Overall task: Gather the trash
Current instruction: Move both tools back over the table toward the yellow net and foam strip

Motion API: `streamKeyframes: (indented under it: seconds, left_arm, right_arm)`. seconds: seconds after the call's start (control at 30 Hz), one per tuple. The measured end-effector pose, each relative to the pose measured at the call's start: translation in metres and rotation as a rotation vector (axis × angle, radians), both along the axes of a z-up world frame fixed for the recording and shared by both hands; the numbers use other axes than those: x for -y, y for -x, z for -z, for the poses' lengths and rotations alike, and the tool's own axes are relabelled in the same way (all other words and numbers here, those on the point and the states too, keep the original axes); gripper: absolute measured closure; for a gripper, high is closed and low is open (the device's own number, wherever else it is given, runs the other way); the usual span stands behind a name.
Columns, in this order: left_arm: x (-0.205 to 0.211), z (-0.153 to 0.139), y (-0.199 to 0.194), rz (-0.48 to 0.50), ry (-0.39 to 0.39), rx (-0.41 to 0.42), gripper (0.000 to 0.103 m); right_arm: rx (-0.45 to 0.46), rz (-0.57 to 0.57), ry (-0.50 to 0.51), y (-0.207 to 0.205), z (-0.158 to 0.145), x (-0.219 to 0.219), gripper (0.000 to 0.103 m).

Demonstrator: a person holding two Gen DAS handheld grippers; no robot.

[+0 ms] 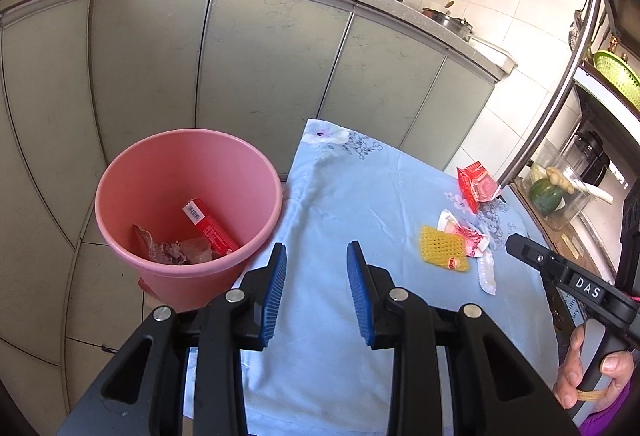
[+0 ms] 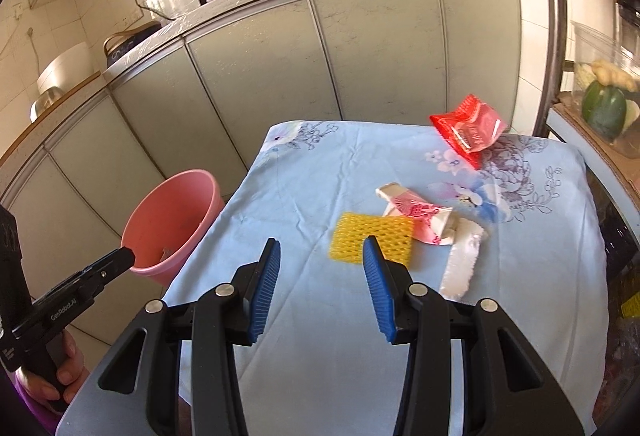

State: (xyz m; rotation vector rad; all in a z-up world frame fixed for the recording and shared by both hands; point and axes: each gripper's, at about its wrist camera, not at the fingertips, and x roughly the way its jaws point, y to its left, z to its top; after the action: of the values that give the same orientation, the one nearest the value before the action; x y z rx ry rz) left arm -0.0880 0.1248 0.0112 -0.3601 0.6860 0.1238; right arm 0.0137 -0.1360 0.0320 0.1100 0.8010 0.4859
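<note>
Pink plastic bucket point(image 1: 188, 212) stands on the floor against the table's left edge in the left wrist view; inside it lie a red carton point(image 1: 210, 228) with a barcode and some crumpled clear wrapping point(image 1: 176, 248). Left gripper point(image 1: 316, 260): blue-padded fingers spread wide, nothing between them, hanging over the near left part of the table point(image 1: 360, 196), which is draped in a pale blue floral cloth. Trash on the table's right side: yellow foam net point(image 1: 442, 248), a pink-and-white wrapper point(image 1: 466, 232) touching its far right side, a white strip wrapper point(image 1: 486, 272) just beside them, and a red packet point(image 1: 478, 184) at the far right corner. Right gripper seen from the side at the right edge of the view; its opening cannot be told there. Two woks on the counter behind.

Right wrist view: right gripper point(image 2: 320, 256), blue pads wide apart and empty, above the near middle of the table point(image 2: 320, 176). Yellow foam net point(image 2: 372, 242) just beyond its right finger, partly hidden by it. Pink-and-white wrapper point(image 2: 420, 216) overlaps the net's right edge; white strip wrapper point(image 2: 464, 260) touches it on the right. Red packet point(image 2: 470, 130) at the far right edge. Bucket point(image 2: 172, 220) off the left edge.
</note>
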Motion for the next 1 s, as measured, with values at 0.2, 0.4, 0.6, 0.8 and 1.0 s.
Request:
streamKeyframes:
  seconds: [0.2, 0.4, 0.6, 0.8, 1.0]
  left_arm:
    - [0.0, 0.0, 0.0, 0.011, 0.036, 0.017, 0.073]
    - [0.01, 0.003, -0.012, 0.065, 0.059, 0.01, 0.073]
    - [0.02, 0.013, -0.025, 0.119, 0.057, -0.027, 0.073]
    - [0.039, 0.019, -0.045, 0.167, 0.044, -0.06, 0.06]
    - [0.069, 0.019, -0.068, 0.254, -0.011, -0.083, 0.06]
  right_arm:
    - [0.01, 0.049, -0.014, 0.002, -0.008, 0.02, 0.059]
    - [0.028, 0.118, 0.003, 0.004, -0.012, 0.04, 0.059]
    - [0.011, 0.177, -0.002, -0.002, -0.005, 0.057, 0.059]
    - [0.016, 0.22, 0.049, -0.008, 0.007, 0.072, 0.059]
    - [-0.052, 0.249, 0.034, -0.022, 0.035, 0.089, 0.059]
